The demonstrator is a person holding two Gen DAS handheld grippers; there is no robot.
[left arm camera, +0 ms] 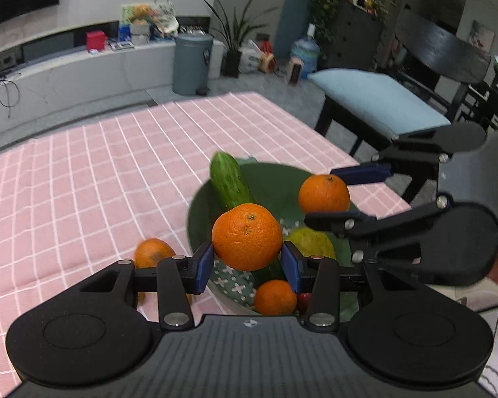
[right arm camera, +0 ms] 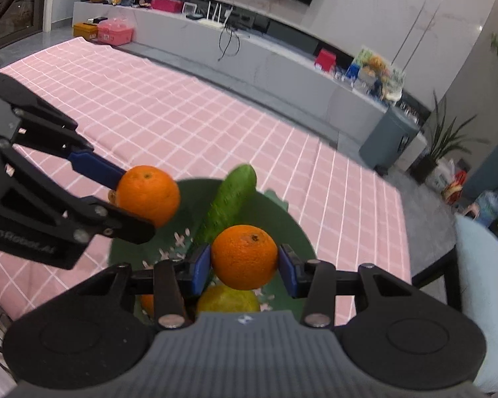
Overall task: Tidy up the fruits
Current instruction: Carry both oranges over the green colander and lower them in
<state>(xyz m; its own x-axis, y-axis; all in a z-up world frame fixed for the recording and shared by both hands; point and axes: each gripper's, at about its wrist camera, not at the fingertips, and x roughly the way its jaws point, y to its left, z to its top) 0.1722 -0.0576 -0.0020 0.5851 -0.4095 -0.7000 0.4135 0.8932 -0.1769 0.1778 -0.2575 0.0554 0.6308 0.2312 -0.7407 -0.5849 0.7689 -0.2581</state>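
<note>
Your left tool (left arm camera: 247, 260) is clamped on an orange (left arm camera: 247, 236), blue pads pressed to both flanks, the fruit lifted clear above the green plate (left arm camera: 196, 212). Your right tool (right arm camera: 244, 265) is likewise clamped on a second orange (right arm camera: 244, 257), also held in the air over the same plate; in the left view this tool enters from the right with its orange (left arm camera: 323, 193) above the plate's far side. The two tools stand near one another but apart, with the cucumber (left arm camera: 230, 182) between their loads. On the plate: that cucumber, tilted with its far end poking past the rim; a yellow-green fruit (left arm camera: 312, 242) below the right tool; a small orange (left arm camera: 275, 297) at the near rim, touching a red item (left arm camera: 303, 300) too hidden to identify. Off the plate: one further orange (left arm camera: 154, 252) on the pink checked cloth (left arm camera: 99, 172), just beside the plate's left rim. The surface (right arm camera: 182, 116) runs wide and open to the left and beyond the plate. Its right edge lies close to the plate, with a black chair carrying a pale blue cushion (left arm camera: 378, 99) standing just off that edge.
</note>
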